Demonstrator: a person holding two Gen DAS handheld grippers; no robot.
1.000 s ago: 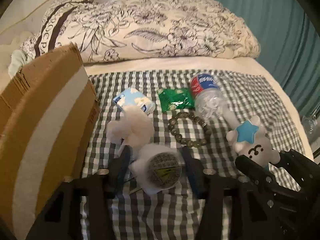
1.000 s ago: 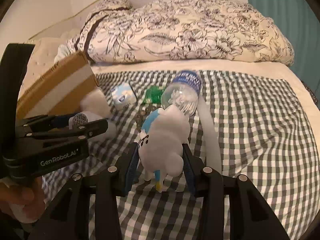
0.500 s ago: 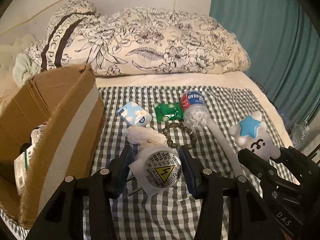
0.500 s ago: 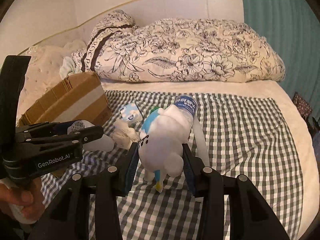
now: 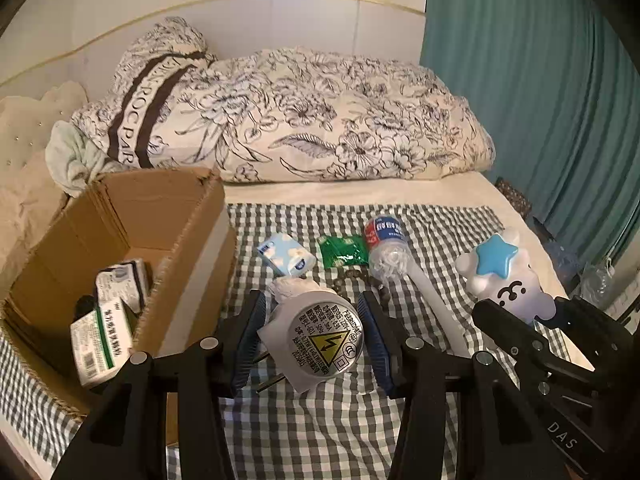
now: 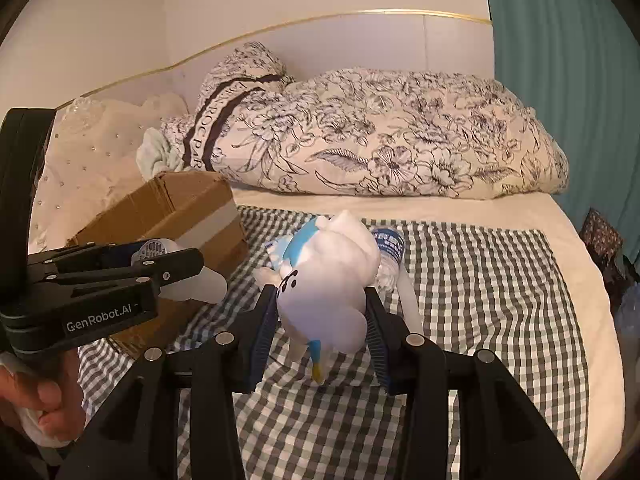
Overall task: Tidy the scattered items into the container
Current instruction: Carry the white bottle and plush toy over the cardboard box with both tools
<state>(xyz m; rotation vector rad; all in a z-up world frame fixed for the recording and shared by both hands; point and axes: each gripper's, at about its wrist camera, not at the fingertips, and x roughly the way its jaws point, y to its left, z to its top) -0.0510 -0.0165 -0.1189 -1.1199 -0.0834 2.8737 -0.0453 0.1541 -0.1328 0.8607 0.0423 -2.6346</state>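
Both held clear above the checked bedspread [image 5: 320, 432]: left gripper [image 5: 314, 336] pinches a round white plug-in device [image 5: 320, 334], label face toward camera, prongs lower-left, which may snag the cardboard box [image 5: 188, 240] wall; right gripper [image 6: 320, 320] squeezes the star plush toy [image 6: 328, 280], long axis running away, soft enough to slip.
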